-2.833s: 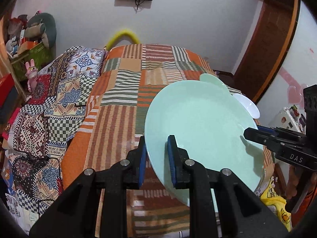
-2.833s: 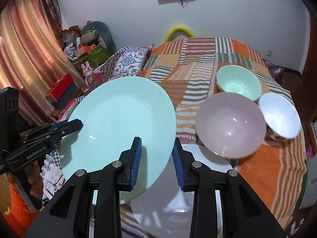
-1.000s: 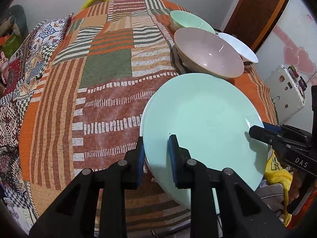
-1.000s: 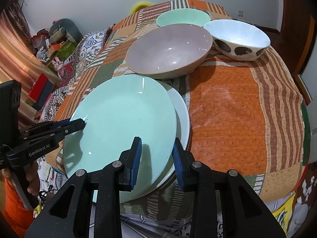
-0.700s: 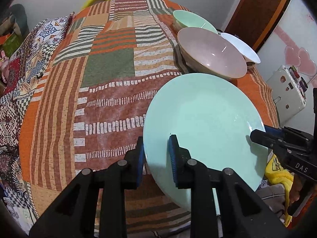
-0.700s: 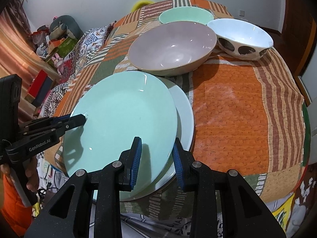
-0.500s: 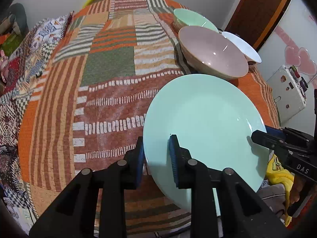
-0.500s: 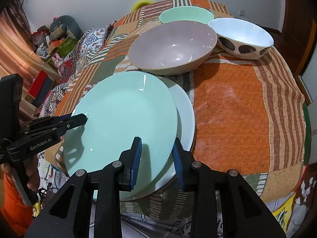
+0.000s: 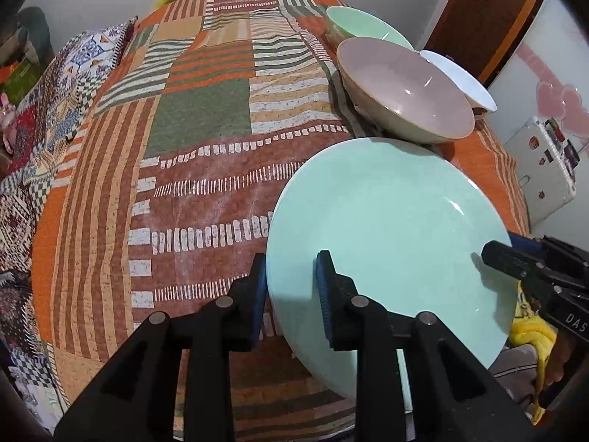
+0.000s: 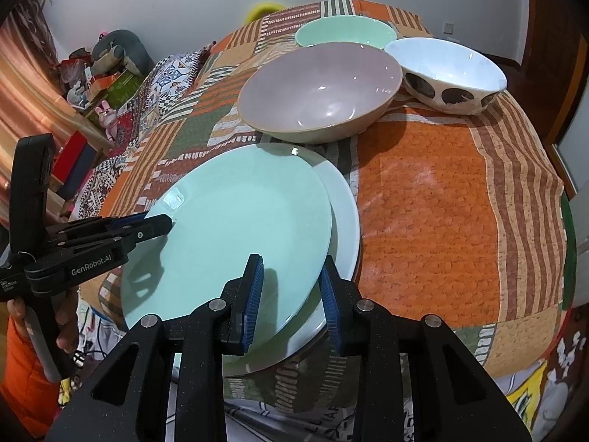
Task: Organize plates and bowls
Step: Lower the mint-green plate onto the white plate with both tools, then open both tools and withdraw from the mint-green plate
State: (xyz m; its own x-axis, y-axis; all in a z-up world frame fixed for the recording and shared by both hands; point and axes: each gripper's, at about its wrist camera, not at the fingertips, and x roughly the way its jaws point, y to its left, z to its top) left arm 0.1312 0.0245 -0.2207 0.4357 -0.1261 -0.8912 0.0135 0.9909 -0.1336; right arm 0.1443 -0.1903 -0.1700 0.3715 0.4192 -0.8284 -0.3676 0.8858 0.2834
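A mint green plate (image 9: pixel 386 221) (image 10: pixel 235 228) lies on top of a white plate (image 10: pixel 344 221) at the near edge of the patchwork-covered table. My left gripper (image 9: pixel 291 287) is shut on the green plate's near left rim. My right gripper (image 10: pixel 289 294) is shut on its opposite rim. Each gripper shows in the other's view, the right one (image 9: pixel 522 261) and the left one (image 10: pixel 147 226). Behind stand a large mauve bowl (image 10: pixel 320 88) (image 9: pixel 405 88), a mint green bowl (image 10: pixel 344 31) (image 9: pixel 360 24) and a white spotted bowl (image 10: pixel 449 73) (image 9: pixel 460 77).
The patchwork cloth (image 9: pixel 191 147) (image 10: pixel 430 213) covers the table to its edges. A second patterned surface (image 9: pixel 40 110) lies to the left. A white appliance (image 9: pixel 545 169) and a dark door (image 9: pixel 493 18) stand to the right. Clutter and toys (image 10: pixel 106 73) sit by the wall.
The green plate has come down from tilted in the air to rest over the white plate. Both grippers stayed shut on it and sank with it; since half a second ago little has moved.
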